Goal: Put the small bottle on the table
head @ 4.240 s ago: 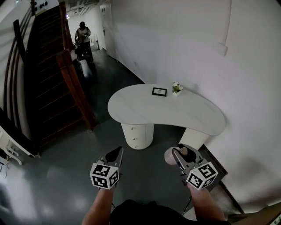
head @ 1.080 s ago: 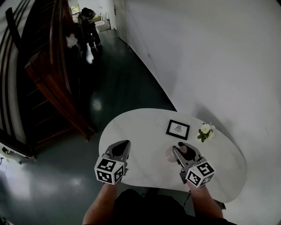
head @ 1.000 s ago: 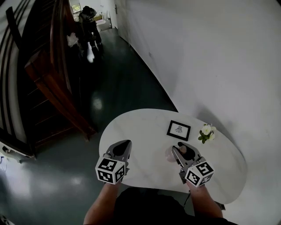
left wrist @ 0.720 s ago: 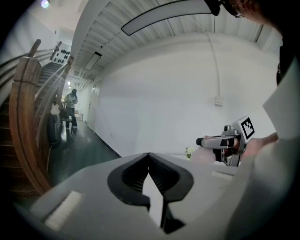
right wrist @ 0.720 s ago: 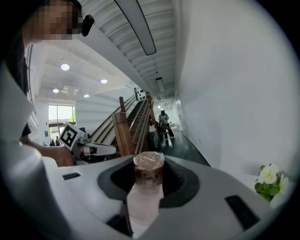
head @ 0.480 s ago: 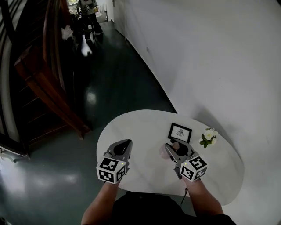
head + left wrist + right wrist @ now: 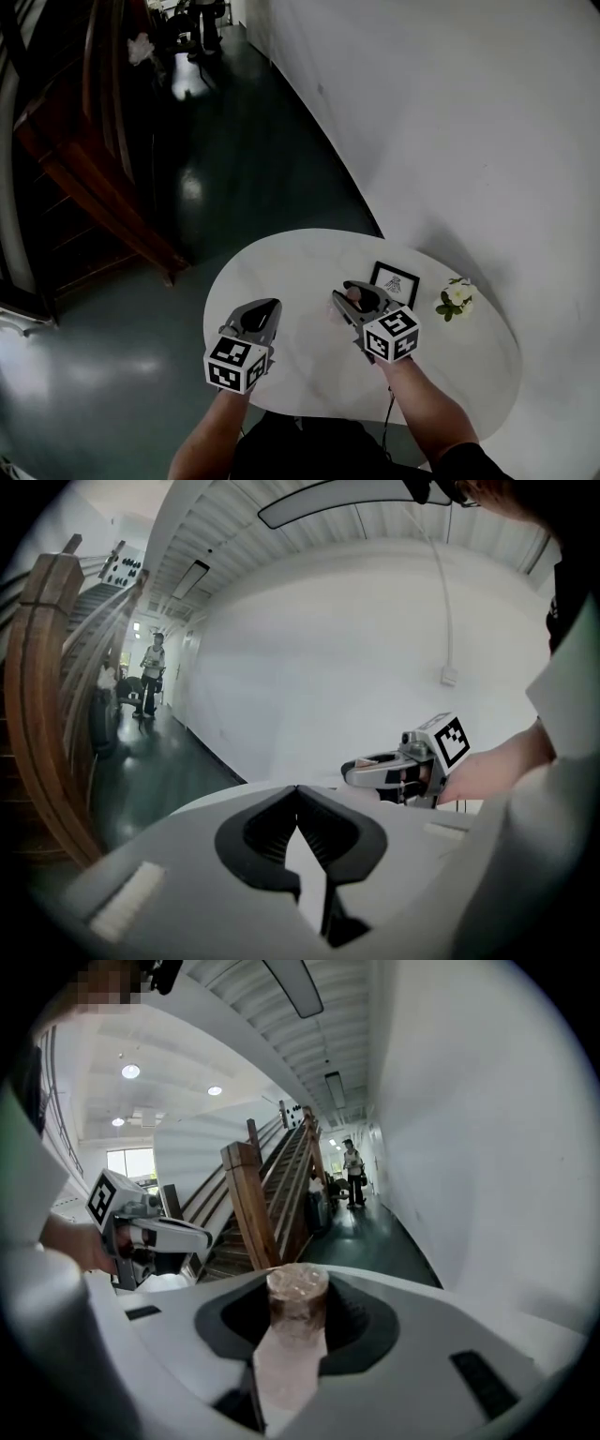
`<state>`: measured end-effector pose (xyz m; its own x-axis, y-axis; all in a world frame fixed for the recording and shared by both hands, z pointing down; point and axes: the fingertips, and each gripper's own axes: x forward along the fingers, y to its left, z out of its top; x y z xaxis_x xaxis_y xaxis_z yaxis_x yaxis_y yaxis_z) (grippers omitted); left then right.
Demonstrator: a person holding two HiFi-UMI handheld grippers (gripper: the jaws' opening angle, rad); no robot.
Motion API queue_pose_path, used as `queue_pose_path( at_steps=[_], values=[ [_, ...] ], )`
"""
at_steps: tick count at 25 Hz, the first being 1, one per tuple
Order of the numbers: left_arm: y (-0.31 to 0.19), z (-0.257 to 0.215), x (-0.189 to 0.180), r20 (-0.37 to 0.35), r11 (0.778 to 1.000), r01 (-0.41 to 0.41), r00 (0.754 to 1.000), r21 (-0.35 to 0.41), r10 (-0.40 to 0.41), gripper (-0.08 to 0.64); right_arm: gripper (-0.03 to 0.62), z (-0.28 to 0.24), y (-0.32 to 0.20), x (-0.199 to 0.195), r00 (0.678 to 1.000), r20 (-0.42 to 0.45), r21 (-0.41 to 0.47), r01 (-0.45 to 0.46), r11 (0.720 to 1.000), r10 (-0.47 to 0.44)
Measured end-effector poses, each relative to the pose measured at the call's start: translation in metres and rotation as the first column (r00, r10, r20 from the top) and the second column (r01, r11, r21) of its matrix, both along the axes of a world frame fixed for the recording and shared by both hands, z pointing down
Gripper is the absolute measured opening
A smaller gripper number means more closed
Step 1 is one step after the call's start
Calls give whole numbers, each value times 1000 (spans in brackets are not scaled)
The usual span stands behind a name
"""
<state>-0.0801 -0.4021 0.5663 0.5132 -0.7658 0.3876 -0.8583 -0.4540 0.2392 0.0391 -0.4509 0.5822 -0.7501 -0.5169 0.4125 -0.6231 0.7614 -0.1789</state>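
Right gripper clamped around small bottle

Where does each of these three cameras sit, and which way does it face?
Head view: on the person's head, facing steeply down at the table; shows left forearm, right forearm, left claw, right claw.
Left gripper view: on the left claw, facing along its shut jaws over the table to a white wall; shows the right hand.
Right gripper view: on the right claw, facing past its gripped bottle to the stairs; shows the left hand.
Shared: both gripper views see the other claw and a distant person.
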Motion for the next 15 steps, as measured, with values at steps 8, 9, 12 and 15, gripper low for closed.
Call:
queue_pose_path(
  at_steps=[8, 9, 12, 15],
  values=[
    [2, 20, -2, -16, 999, 11, 1000, -45, -12, 11, 132, 56, -24, -23, 996, -77, -45, 39, 998, -42],
    [3, 22, -3, -16, 999, 12, 1000, -49, -13, 12, 133, 62, -26, -25, 996, -84, -47, 39, 998, -43],
    [6, 26, -8, -16, 998, 21, 1000, -61, -22, 11, 133, 74, -31, -29, 994, -97, -52, 35, 998, -39],
    [8, 29, -11, -17, 997, 34, 999, -69, -35, 12, 133, 82, -33, -33, 993, -109, -55, 36, 998, -42]
  ],
)
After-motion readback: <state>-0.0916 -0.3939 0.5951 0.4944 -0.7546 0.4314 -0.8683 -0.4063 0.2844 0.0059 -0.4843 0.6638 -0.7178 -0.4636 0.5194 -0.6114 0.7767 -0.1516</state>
